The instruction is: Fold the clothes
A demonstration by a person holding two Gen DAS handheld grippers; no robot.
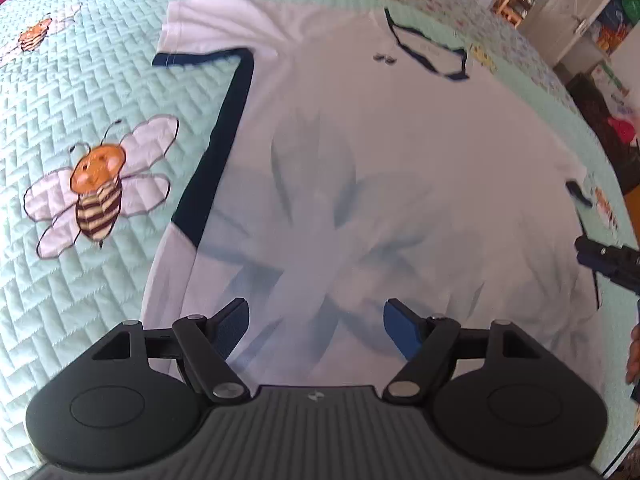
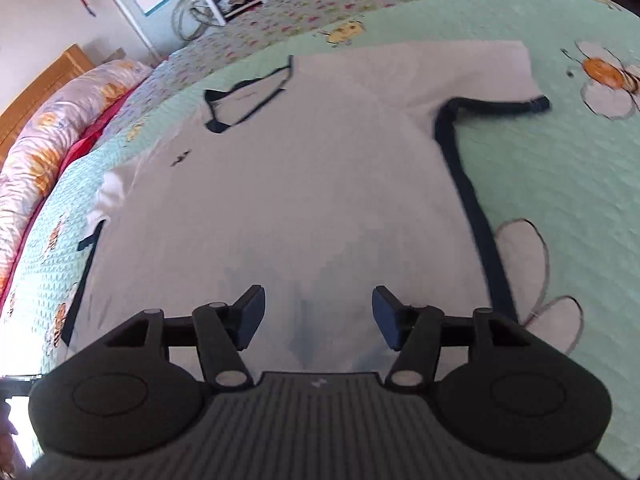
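A white T-shirt (image 1: 380, 152) with navy side stripes and a navy collar (image 1: 430, 54) lies flat, face up, on a mint quilted bedspread (image 1: 80, 92). My left gripper (image 1: 316, 326) hovers open over the shirt's lower part, nothing between its blue pads. In the right wrist view the same T-shirt (image 2: 300, 184) spreads ahead, collar (image 2: 248, 98) at the upper left. My right gripper (image 2: 318, 318) is open above the hem area, its jaws empty. The right gripper's dark tip (image 1: 608, 260) shows at the right edge of the left wrist view.
The bedspread carries bee prints (image 1: 96, 188) and flower prints (image 2: 532, 276). A rolled floral duvet (image 2: 44, 148) and a wooden headboard (image 2: 40, 84) lie at the left. Shelves and clutter (image 1: 588, 20) stand beyond the bed. A hand (image 1: 634, 354) shows at the right edge.
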